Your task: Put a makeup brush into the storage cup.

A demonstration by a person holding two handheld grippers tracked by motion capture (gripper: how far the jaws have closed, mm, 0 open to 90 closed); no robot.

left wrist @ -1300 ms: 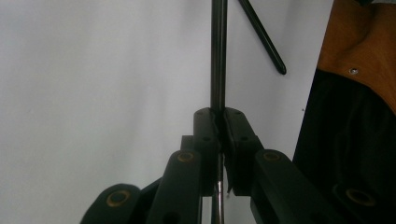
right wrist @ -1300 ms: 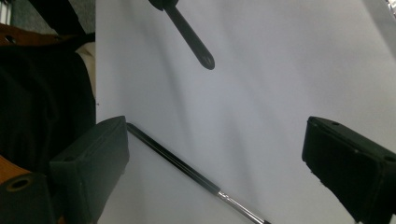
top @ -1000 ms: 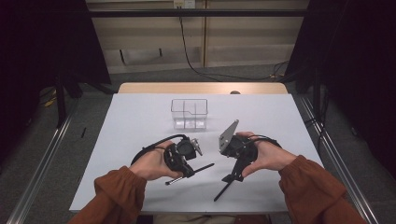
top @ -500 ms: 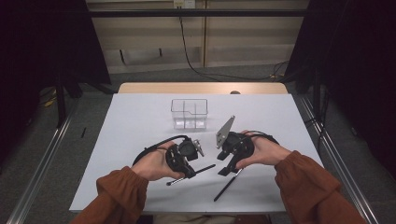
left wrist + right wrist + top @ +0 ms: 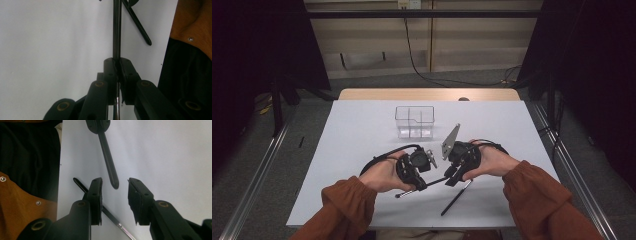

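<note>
Black, thin and stiff, the pen (image 5: 116, 30) looks light and slippery; left gripper (image 5: 117, 72) pinches its middle, right gripper (image 5: 115, 195) half-spread, just closing around its tip, near the desk's (image 5: 362, 130) front edge.

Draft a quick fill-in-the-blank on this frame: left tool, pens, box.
1. The left tool is ___ on a black pen.
2. A second pen lies loose on the white ___.
3. The second pen lies ___ the clear box, not in it.

Missing words: shut; table; outside
</note>
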